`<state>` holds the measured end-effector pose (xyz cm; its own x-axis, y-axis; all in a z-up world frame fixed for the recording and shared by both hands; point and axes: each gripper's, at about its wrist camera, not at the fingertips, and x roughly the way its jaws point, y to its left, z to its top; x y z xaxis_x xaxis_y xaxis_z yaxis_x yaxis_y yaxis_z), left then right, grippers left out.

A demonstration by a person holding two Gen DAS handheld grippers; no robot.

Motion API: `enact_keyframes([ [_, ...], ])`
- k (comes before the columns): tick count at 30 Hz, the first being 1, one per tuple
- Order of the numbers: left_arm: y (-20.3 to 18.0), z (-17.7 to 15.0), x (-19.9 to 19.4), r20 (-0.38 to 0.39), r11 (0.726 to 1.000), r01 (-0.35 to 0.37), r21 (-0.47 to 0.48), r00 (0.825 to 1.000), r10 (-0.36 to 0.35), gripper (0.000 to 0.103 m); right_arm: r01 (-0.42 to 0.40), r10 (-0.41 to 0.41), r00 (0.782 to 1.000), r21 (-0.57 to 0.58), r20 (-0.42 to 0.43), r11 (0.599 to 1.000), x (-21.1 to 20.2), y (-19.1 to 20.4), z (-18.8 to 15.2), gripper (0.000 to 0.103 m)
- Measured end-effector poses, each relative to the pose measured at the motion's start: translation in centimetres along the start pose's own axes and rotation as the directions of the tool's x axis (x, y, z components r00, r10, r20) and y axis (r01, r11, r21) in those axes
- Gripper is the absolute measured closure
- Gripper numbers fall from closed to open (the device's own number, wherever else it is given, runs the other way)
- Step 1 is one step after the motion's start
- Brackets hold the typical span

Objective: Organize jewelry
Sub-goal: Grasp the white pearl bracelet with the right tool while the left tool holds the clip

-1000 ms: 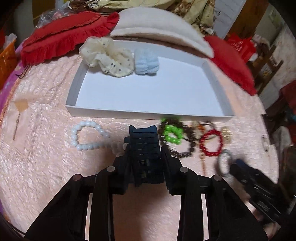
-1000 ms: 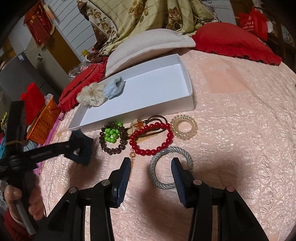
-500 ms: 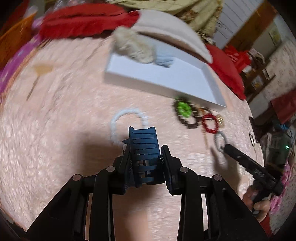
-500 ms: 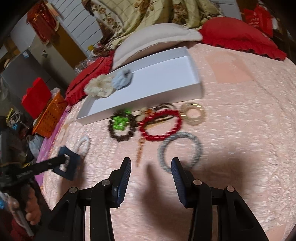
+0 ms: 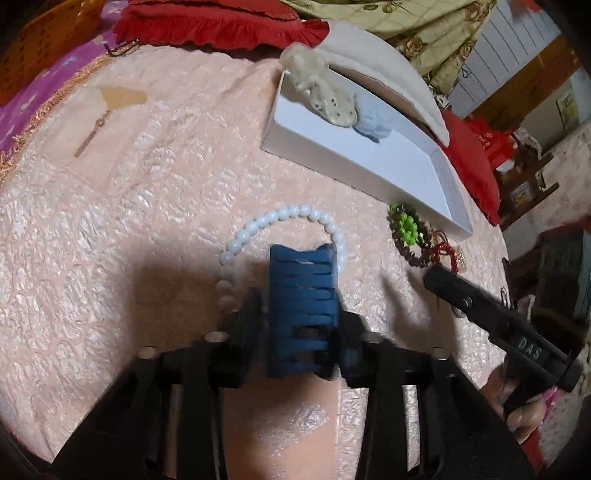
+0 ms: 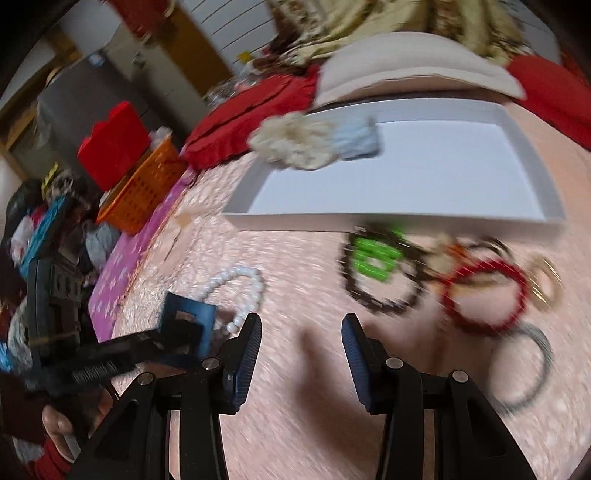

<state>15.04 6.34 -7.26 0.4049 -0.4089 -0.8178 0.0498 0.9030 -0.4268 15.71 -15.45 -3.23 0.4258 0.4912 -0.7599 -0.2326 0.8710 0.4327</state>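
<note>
My left gripper (image 5: 301, 314) is shut on a dark blue hair claw clip (image 5: 301, 291), held just above the pink bedspread and over the near side of a white bead bracelet (image 5: 280, 225). The clip (image 6: 188, 325) and white bracelet (image 6: 240, 291) also show in the right wrist view. My right gripper (image 6: 301, 332) is open and empty above the bedspread, left of a green and brown bead bracelet (image 6: 380, 269), a red bead bracelet (image 6: 487, 295) and a grey ring bracelet (image 6: 532, 369). A white tray (image 5: 354, 173) holds a cream scrunchie (image 5: 325, 96) and a light blue scrunchie (image 5: 373, 118).
Red cushions (image 5: 207, 22) and a cream pillow (image 5: 384, 66) lie behind the tray. A small gold pendant on a card (image 5: 107, 107) lies on the bedspread at far left. An orange basket (image 6: 144, 192) stands off the bed's left side.
My left gripper has drawn back and swung left with the clip, so the tray and bracelets now sit further right. My right gripper has moved left, and its view is blurred.
</note>
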Motion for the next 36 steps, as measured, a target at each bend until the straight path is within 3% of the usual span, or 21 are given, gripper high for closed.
enact_keyframes([
  [3, 0.6, -0.2, -0.9, 0.033, 1.0, -0.001, -0.013, 0.999, 0.001, 0.075, -0.014, 0.012, 0.999, -0.057, -0.038, 0.998, 2.1, 1.7, 0.9, 0.059],
  [10, 2.6, -0.6, -3.7, 0.058, 0.997, 0.077, -0.021, 0.995, -0.075, 0.075, -0.029, 0.009, 0.993, -0.167, -0.117, 0.986, 7.1, 5.4, 1.1, 0.059],
  [13, 3.5, -0.9, -4.5, 0.075, 0.997, 0.07, -0.032, 0.995, -0.068, 0.075, 0.056, -0.08, 0.993, -0.247, -0.088, 0.967, 7.9, 7.0, 0.9, 0.061],
  [15, 3.9, -1.0, -5.2, 0.091, 0.997, 0.069, -0.047, 0.994, -0.065, 0.075, 0.131, -0.155, 0.986, -0.286, -0.064, 0.949, 8.2, 7.7, 0.7, 0.081],
  [16, 4.0, -1.0, -5.5, 0.098, 0.996, 0.068, -0.051, 0.993, -0.062, 0.075, 0.17, -0.194, 0.98, -0.313, -0.048, 0.934, 8.3, 8.0, 0.5, 0.086],
  [17, 4.1, -1.0, -5.8, 0.106, 0.996, 0.065, -0.053, 0.993, -0.059, 0.075, 0.172, -0.196, 0.979, -0.314, -0.047, 0.934, 8.3, 7.9, 0.5, 0.094],
  [18, 4.0, -1.1, -6.1, 0.112, 0.997, 0.061, -0.051, 0.992, -0.055, 0.075, 0.162, -0.186, 0.981, -0.299, -0.053, 0.94, 8.2, 7.6, 0.5, 0.094],
  [22, 3.2, -1.3, -7.2, 0.127, 0.999, 0.039, -0.035, 0.991, -0.035, 0.075, 0.122, -0.131, 0.991, -0.193, -0.033, 0.974, 5.8, 5.9, 1.3, 0.094],
  [26, 1.8, -1.0, -7.3, 0.117, 0.999, 0.043, -0.023, 0.992, -0.04, 0.075, 0.099, -0.094, 0.995, -0.143, 0.04, 0.985, 1.8, 5.3, 2.2, 0.094],
  [32, -1.9, 0.5, -6.8, 0.104, 0.999, 0.023, 0.048, 0.994, -0.028, 0.075, 0.114, -0.099, 0.984, -0.094, 0.149, 0.989, -4.3, 3.4, 4.3, 0.095],
  [36, -4.8, 3.1, -5.4, 0.075, 0.995, 0.048, 0.092, 0.996, -0.055, 0.075, 0.154, -0.14, 0.969, -0.053, 0.201, 0.987, -7.3, 1.0, 6.3, 0.095],
])
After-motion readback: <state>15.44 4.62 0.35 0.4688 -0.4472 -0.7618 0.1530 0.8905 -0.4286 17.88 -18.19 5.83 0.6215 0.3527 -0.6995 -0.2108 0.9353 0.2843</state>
